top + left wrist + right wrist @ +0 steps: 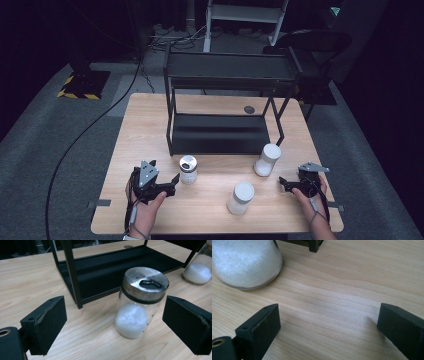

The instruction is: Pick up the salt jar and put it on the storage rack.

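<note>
The metal-lidded jar [140, 302] stands on the table [150, 130] just before the black rack [220, 132], ahead of the left gripper [112, 325] whose jaws gape wide and empty, so an off-centre approach could tip it over.

The right tongs [328, 327] are gaping wide over bare bench [342, 290]. A jar of white powder [244, 262] is sitting at ten o'clock, a black rack foot [314, 245] standing at twelve o'clock.
</note>
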Motion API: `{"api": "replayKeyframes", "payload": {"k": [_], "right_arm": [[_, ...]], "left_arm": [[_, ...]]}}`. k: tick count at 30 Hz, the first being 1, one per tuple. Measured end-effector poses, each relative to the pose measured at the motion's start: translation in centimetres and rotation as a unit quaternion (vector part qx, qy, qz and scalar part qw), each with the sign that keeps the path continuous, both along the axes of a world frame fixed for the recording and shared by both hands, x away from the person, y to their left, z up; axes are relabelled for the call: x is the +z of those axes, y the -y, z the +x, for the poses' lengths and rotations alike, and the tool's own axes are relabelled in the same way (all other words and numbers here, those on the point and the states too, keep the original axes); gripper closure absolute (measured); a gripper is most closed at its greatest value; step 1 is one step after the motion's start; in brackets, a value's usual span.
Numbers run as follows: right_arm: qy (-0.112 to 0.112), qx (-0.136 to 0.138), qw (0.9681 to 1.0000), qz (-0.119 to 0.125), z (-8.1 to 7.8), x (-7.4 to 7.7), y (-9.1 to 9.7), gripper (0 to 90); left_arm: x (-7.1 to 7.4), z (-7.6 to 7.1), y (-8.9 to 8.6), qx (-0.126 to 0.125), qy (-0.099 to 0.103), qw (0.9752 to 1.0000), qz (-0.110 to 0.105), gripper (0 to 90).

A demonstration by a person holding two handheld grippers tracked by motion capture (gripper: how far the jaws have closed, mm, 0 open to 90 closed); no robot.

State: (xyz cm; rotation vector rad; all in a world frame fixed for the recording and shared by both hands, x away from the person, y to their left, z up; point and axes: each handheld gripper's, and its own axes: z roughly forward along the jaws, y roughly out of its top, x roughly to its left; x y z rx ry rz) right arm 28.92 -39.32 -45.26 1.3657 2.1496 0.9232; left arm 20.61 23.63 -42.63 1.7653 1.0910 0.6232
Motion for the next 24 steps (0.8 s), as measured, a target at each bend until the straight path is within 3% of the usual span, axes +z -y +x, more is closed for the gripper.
{"api": "replayKeyframes", "payload": {"k": [24], "right_arm": [[0.000,0.000,1.0000,0.000,0.0,0.0,0.0,4.5]], "left_arm": [[0.2,2.6,2.2,-0.035,0.013,0.9992,-0.010,5.3]]}}
